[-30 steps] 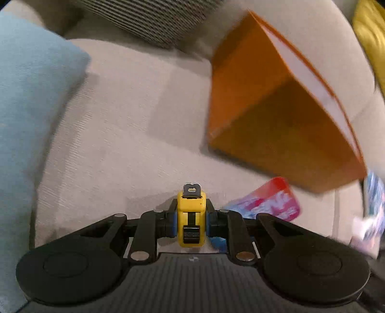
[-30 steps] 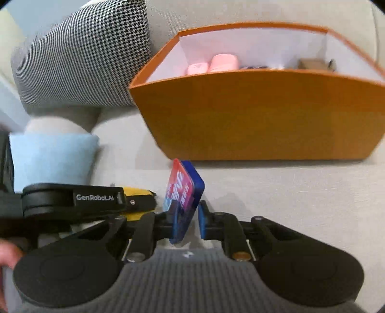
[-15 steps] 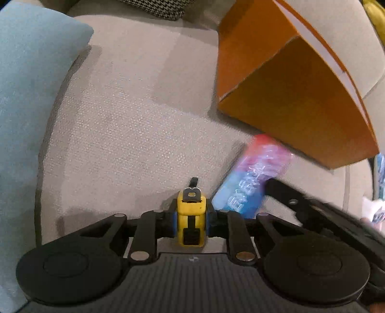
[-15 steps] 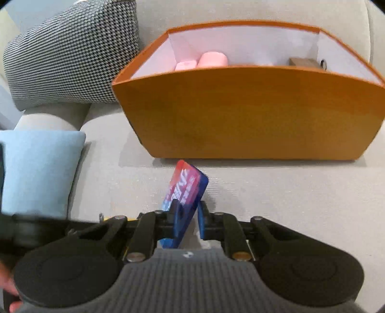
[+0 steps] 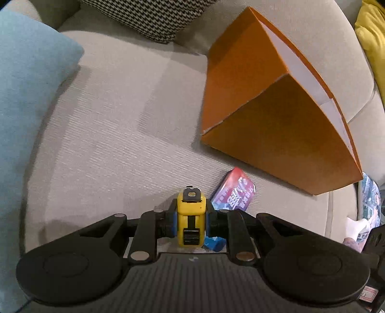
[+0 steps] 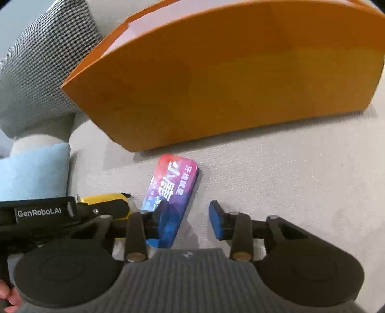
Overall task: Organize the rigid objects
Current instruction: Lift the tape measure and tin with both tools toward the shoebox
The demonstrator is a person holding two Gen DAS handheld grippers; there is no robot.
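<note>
My left gripper (image 5: 191, 218) is shut on a yellow tape measure (image 5: 190, 220), held low over the beige sofa seat (image 5: 115, 144). It also shows in the right wrist view (image 6: 105, 204). A flat red-and-blue packet (image 6: 172, 192) lies on the seat just in front of the orange box (image 6: 216, 72); it also shows in the left wrist view (image 5: 234, 192). My right gripper (image 6: 185, 216) is open, its jaws wide apart, with the packet lying against the left finger. The orange box (image 5: 276, 115) stands on the seat to the right.
A light blue cushion (image 5: 26, 108) lies at the left and a houndstooth cushion (image 5: 149, 16) leans on the backrest. A yellow cushion (image 5: 373, 36) is at the far right. Printed items (image 5: 368, 199) lie right of the box.
My right gripper opened and let go of the red-and-blue packet, which now lies flat on the seat. The right gripper dropped lower toward the box. The left gripper still holds the tape measure.
</note>
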